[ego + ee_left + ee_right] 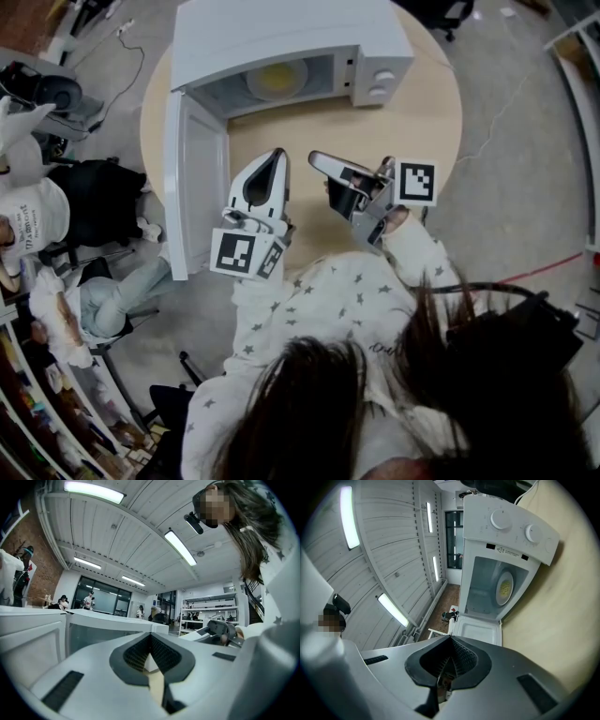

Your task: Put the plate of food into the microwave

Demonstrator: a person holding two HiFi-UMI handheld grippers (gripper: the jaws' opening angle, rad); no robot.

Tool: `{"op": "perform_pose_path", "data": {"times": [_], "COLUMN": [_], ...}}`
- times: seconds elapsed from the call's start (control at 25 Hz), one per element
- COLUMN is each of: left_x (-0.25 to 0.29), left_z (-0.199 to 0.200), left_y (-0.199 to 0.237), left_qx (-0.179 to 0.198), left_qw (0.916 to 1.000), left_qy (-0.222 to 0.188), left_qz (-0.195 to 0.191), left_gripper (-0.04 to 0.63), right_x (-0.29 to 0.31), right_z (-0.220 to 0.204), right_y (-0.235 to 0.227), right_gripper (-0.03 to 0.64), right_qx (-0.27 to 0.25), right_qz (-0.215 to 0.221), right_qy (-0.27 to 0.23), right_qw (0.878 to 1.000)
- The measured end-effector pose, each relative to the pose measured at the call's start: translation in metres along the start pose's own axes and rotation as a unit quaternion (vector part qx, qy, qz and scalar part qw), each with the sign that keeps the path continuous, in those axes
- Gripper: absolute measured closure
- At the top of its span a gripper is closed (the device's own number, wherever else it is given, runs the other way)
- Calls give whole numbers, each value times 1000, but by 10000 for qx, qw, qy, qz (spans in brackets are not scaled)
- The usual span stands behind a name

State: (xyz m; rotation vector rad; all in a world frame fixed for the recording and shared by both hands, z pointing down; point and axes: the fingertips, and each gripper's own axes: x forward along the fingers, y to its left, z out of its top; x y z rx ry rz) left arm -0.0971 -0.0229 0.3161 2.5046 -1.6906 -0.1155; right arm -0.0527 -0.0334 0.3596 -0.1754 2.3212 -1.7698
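The plate of food (277,79) already sits inside the microwave (291,33), its door (195,187) wide open, so the left gripper (277,155) and right gripper (316,158), both pinched closed on nothing, hover over the table (375,131), apparently done carrying.

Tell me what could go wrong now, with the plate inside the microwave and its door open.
1. The open door stands close beside the left gripper; a careless move could knock it.
2. It and the right gripper are shut and empty, so closing the door means pushing it, which might slide the microwave on the table.
3. A jolt could shift the plate inside.
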Motion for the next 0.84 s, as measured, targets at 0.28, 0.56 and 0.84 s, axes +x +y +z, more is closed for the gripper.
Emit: {"op": "perform_pose_path", "data": {"times": [0.28,0.56,0.84], "left_x": [-1,-1,-2], "left_z": [-1,-5,-8], "left_y": [1,1,-2], "left_qx": [-25,-52,-44], "left_qw": [10000,9999,9998], "left_qy": [22,92,189], "left_qz": [3,10,-8], "left_gripper": [594,594,594], "right_x": [2,1,-1], "right_z": [0,1,0], "right_y": [-1,-1,0], "right_gripper": [609,609,609], "right_qx": [11,-18,37], "right_qz": [27,52,80], "right_qy": [24,18,-27], "right_qw": [10000,10000,10000]}}
